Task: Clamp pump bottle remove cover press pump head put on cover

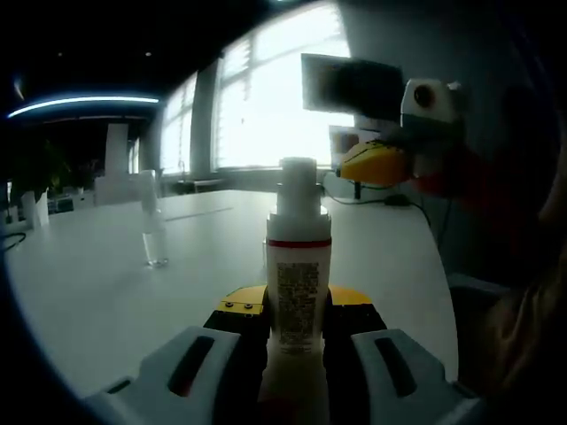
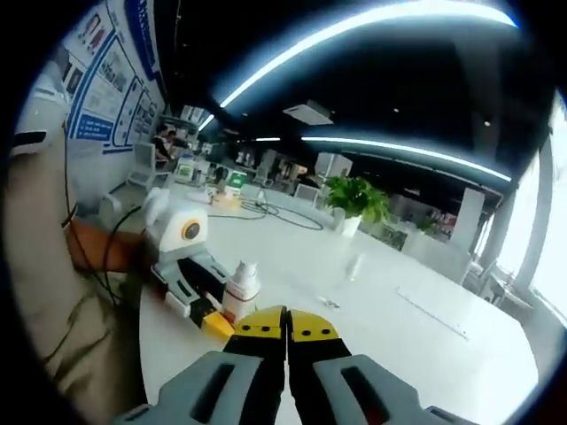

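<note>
1. Pump bottle (image 1: 299, 274) clamped upright at mid-body between jaws of left gripper (image 1: 297, 332), above white table (image 1: 97, 292).
2. Clear cover (image 1: 152, 221) standing apart on table, pump head (image 1: 298, 181) bare.
3. Right gripper (image 2: 285, 332) raised above bottle, jaws pressed together, empty.
4. Probably light, stiff, slippery plastic; best pressed straight down on head.
5. Table edge near; open room beyond.
</note>
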